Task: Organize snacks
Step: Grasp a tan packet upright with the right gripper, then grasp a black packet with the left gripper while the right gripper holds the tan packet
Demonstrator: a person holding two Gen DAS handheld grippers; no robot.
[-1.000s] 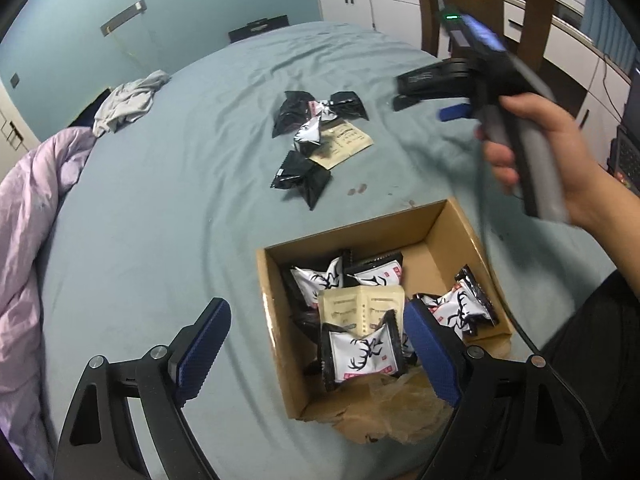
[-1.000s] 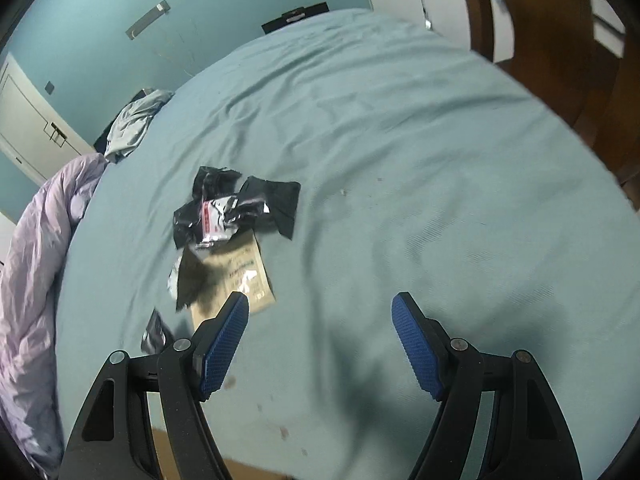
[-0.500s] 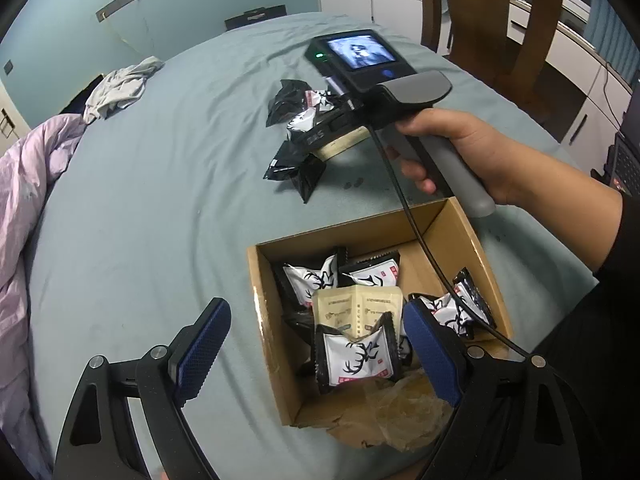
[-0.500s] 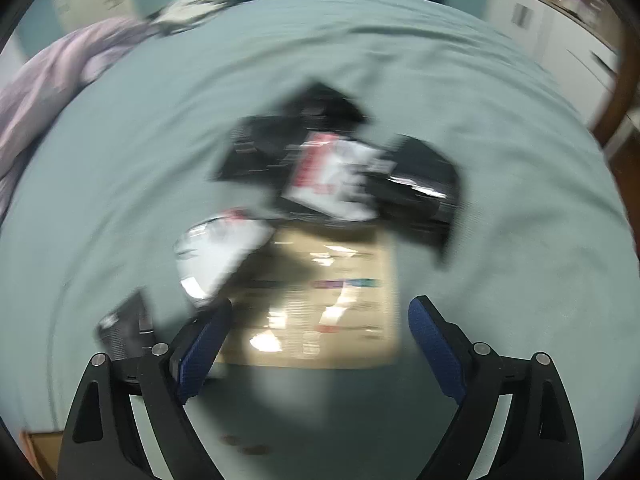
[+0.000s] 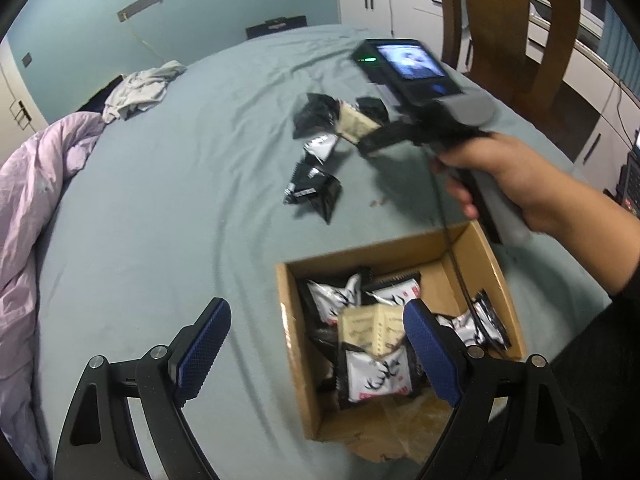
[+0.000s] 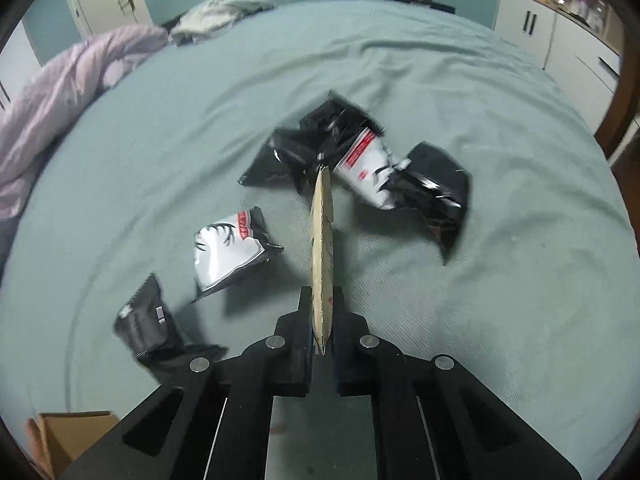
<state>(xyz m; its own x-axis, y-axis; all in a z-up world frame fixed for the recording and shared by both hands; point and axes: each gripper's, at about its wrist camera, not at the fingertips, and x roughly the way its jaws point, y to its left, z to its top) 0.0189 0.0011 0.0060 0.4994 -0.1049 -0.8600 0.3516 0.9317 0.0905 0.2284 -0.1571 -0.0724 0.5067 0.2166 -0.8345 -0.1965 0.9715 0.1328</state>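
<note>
Pinching a beige snack packet [image 6: 322,248] edge-on, the right hand-held gripper [image 6: 322,320] hangs over loose black-and-white packets [image 6: 228,248] on the bed [image 6: 480,300]. The left hand-held gripper [image 5: 316,354] gapes wide, holding nothing, beside the cardboard box [image 5: 292,344] of packets.

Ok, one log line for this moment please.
right gripper: shut on beige snack packet | left gripper: open, empty, over cardboard box | loose black-and-white snack packs: on bed

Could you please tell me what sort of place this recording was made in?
Most likely a bedroom: the snacks lie on a bed sheet, with a rumpled lilac duvet along one side and white cabinets beyond.
</note>
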